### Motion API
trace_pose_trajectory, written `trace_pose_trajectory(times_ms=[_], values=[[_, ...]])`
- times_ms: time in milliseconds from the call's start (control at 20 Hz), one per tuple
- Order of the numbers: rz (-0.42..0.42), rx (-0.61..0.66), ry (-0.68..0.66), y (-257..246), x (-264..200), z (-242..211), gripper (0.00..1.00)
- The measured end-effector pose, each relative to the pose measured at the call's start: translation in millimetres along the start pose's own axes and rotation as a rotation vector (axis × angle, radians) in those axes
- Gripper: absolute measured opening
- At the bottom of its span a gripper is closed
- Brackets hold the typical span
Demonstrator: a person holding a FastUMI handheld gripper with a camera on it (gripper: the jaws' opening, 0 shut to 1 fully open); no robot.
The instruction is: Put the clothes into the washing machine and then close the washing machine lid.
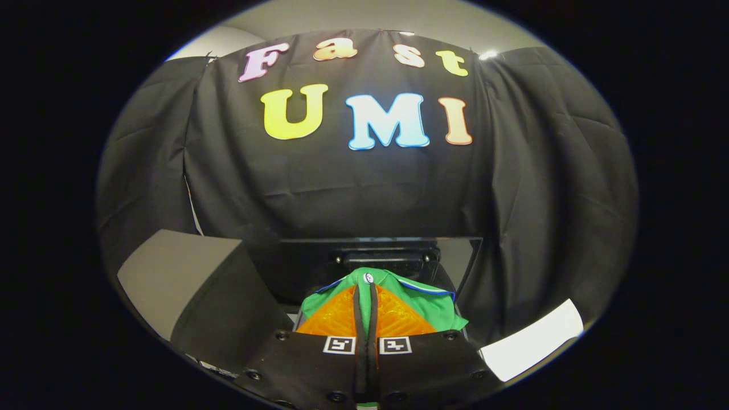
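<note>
Gripper view looks toward the washing machine [319, 267], a dark body beyond the fingers with its lid [455, 259] raised upright at the back against the booth's wall. Nearer, the green garment [433, 310] with a blue-edged trim is bunched around the fingers, held up ahead of the lid. The gripper [365, 285] is closed on that cloth, both fingers pressed together with fabric pinched between them. To do this step well, I judge the cloth should be carried fully over the tub opening and lowered before release, so no hem hangs over the rim. No brand or garment label is legible; the small white dot near the fingertips is too small to read.
</note>
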State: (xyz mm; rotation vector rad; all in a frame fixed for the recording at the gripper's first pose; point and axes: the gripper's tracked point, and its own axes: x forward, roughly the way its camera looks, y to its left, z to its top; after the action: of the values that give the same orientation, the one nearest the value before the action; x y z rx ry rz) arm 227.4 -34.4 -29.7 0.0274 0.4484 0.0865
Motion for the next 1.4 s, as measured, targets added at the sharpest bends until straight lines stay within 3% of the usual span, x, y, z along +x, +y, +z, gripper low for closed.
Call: trace_pose_trajectory(times_ms=[400, 800, 1050, 1150, 1250, 1400], values=[[0.003, -0.007, 0.106, -12.4, 46.9, -87.8, 0.02], [0.015, 0.021, 0.178, -16.6, 74.2, -135.4, 0.02], [0.017, 0.041, 0.257, -16.7, 75.4, -163.7, 0.09], [0.022, 0.041, 0.239, -15.7, 73.4, -160.1, 0.23], [0.021, 0.033, 0.222, -14.6, 71.1, -155.7, 0.25], [0.007, 0.027, 0.201, -15.7, 66.0, -154.0, 0.68]])
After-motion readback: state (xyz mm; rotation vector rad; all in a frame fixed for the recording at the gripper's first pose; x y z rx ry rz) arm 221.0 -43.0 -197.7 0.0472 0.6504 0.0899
